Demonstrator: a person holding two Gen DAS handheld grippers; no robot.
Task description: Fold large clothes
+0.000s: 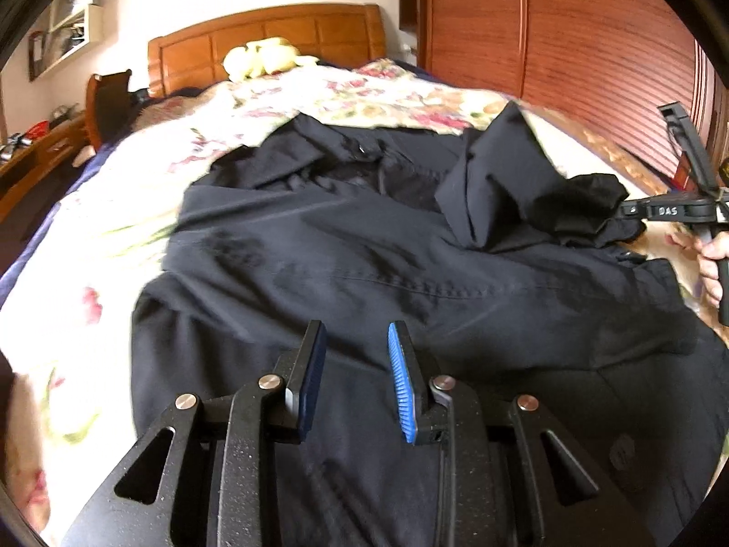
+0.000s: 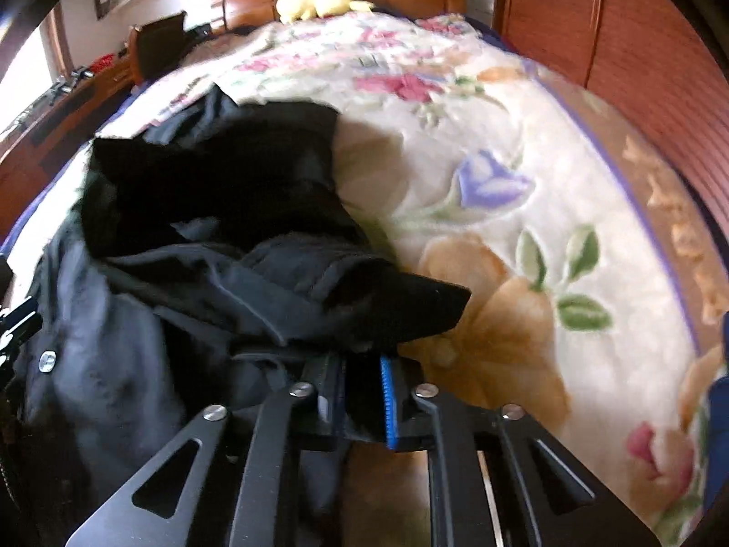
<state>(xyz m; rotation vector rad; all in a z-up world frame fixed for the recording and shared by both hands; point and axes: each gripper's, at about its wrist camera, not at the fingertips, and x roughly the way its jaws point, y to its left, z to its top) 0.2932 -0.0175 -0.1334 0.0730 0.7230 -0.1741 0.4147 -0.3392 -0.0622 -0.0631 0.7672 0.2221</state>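
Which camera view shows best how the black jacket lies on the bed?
The left wrist view: the black jacket lies spread over the floral blanket, nearly whole. The right wrist view shows only its bunched sleeve, clamped in the right gripper.

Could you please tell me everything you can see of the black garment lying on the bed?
The black garment is large, of matte woven cloth with stitched seams and a metal snap near its collar. It lies mostly spread over the floral blanket, creased, with its body facing the open left gripper, which hovers above it without gripping. Its sleeve is bunched and lifted, the end pinched in the right gripper.
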